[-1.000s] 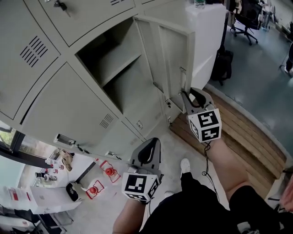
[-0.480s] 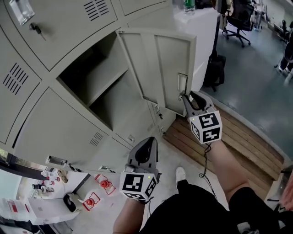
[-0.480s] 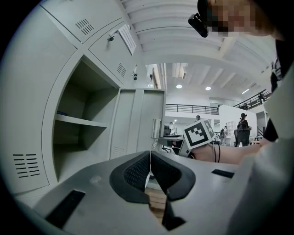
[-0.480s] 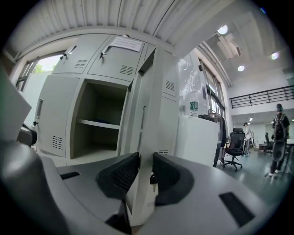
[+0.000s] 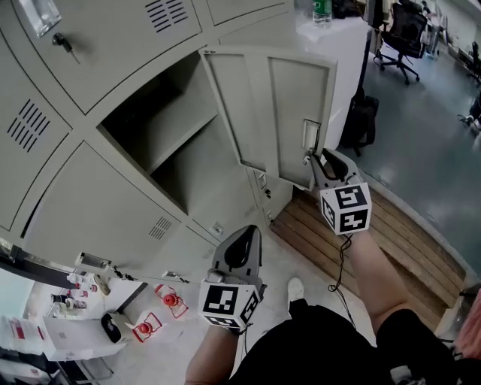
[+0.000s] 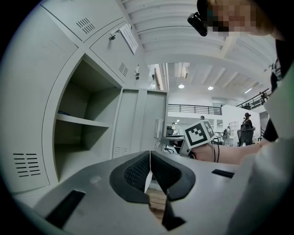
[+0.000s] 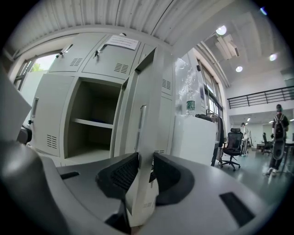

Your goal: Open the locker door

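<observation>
The grey locker door (image 5: 278, 113) stands swung out from its compartment (image 5: 161, 143), which holds one bare shelf. My right gripper (image 5: 312, 159) is shut on the door's free edge just below the small handle plate (image 5: 310, 134). In the right gripper view the door edge (image 7: 147, 114) runs up between the pads of the right gripper (image 7: 142, 176), which press on both its sides. My left gripper (image 5: 242, 242) hangs low in front of the lower lockers, shut with nothing in it. In the left gripper view the pads of the left gripper (image 6: 149, 170) meet.
Closed lockers surround the open one, one with a key (image 5: 64, 41) in its lock. A white cabinet (image 5: 338, 60) with a bottle (image 5: 322, 10) stands right of the door, with a black bag (image 5: 361, 113) beside it. Wooden decking (image 5: 391, 225) lies below, and an office chair (image 5: 402, 34) stands behind.
The door has swung further out, and my right gripper has moved right with its edge. The left gripper has hardly moved.
</observation>
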Demonstrator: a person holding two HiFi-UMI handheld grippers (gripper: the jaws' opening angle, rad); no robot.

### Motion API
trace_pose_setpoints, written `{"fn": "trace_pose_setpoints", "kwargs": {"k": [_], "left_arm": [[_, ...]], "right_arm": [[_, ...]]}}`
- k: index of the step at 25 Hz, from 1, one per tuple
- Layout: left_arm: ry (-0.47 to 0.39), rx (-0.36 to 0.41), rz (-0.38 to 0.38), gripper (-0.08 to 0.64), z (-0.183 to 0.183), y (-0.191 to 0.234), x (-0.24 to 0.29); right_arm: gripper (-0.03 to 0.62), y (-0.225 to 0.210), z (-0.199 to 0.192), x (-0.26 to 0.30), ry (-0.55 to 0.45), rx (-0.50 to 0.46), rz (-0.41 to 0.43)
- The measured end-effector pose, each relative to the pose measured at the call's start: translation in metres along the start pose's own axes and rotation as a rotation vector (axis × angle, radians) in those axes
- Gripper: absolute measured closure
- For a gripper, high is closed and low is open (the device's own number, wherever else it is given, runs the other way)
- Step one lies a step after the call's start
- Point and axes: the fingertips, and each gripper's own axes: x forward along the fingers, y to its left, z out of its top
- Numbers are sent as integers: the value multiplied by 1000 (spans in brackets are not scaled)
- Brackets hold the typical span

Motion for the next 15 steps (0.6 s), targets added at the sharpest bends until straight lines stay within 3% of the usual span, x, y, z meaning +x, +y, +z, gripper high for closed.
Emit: {"fn": "trace_pose_setpoints", "kwargs": {"k": [6, 9, 12, 15], "left_arm": [[-12, 5, 31, 540, 3, 2, -21], [-18, 8, 44, 540, 5, -1, -37], [-26, 14, 55, 540, 8, -5, -56], [-32, 19, 68, 540, 11, -10, -77]], "right_arm": [[416, -1, 2, -22, -30, -6, -55], [441, 7, 4, -41, -48, -10, -61], [538, 26, 6, -60, -46, -10, -19], [538, 53, 10, -79, -42, 10, 55]]}}
